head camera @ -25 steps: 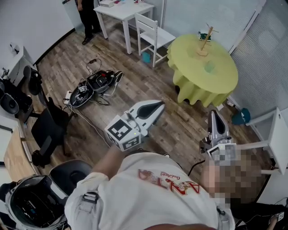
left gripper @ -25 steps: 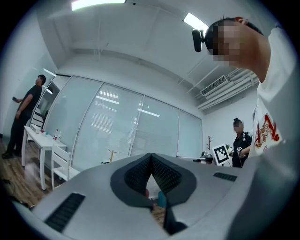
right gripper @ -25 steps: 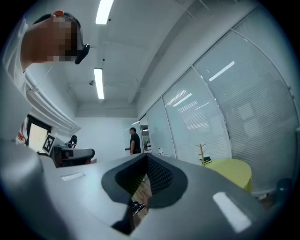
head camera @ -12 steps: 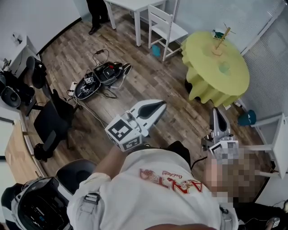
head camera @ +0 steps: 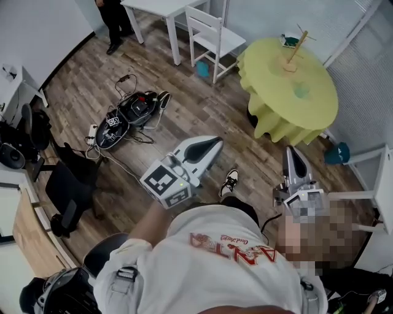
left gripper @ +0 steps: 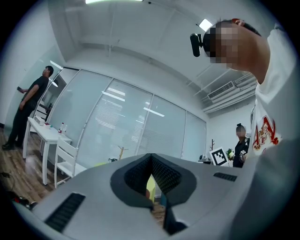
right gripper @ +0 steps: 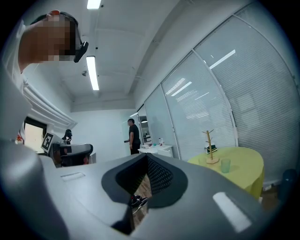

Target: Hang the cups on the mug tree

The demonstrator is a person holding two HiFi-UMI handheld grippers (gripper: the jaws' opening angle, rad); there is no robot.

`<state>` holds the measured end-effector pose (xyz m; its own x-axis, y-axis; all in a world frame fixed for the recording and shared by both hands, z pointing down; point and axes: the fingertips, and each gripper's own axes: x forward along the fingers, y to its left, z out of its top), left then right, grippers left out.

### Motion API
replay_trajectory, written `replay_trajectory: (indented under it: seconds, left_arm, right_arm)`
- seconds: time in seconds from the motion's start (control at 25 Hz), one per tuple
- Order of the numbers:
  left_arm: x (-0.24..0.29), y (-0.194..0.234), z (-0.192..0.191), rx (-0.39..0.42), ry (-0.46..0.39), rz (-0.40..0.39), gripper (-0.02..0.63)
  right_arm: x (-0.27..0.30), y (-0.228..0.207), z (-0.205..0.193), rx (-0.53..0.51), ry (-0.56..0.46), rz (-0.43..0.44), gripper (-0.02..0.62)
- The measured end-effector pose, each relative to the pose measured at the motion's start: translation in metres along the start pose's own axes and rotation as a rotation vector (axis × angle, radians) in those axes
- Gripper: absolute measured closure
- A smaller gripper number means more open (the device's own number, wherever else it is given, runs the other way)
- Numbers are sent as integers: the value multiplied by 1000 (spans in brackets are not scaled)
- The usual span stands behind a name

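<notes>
A wooden mug tree (head camera: 293, 52) stands on a round table with a yellow-green cloth (head camera: 276, 104), far ahead at the upper right. A clear green cup (head camera: 300, 91) stands on the cloth nearer me, and a dark cup (head camera: 286, 41) sits behind the tree. My left gripper (head camera: 215, 145) and right gripper (head camera: 293, 151) are held out level over the wood floor, well short of the table. Both are shut and hold nothing. In the right gripper view the mug tree (right gripper: 209, 147) and green cup (right gripper: 226, 165) show beyond the shut right gripper (right gripper: 146, 161). In the left gripper view the left gripper (left gripper: 151, 159) is also shut.
A white chair (head camera: 209, 38) and a white table (head camera: 161, 9) stand left of the round table, with a person (head camera: 113, 18) beside them. Cables and black gear (head camera: 132, 113) lie on the floor at left. A black chair (head camera: 67, 184) is nearer. A teal object (head camera: 336, 153) sits at right.
I have stepped forward over the floor and my shoe now shows below the grippers. Both grippers have stayed shut and empty.
</notes>
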<state>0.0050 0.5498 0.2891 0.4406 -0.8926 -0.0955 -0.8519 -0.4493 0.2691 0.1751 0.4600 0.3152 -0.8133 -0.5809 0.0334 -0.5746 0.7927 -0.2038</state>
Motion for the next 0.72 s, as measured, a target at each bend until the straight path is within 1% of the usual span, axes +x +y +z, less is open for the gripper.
replay_trajectory:
  seconds: [0.12,0.32,0.72]
  left_arm:
    - [25,16,-1,-6,14,7,597]
    - [77,45,8,-3,29,30,597]
    - [213,88,13,34,63,16,597]
  right_arm:
    - [23,-23,0,20,3,5,594]
    - [67,-64,11,27,8,34,592]
    - [126,-195,27,74,-25,-7,592]
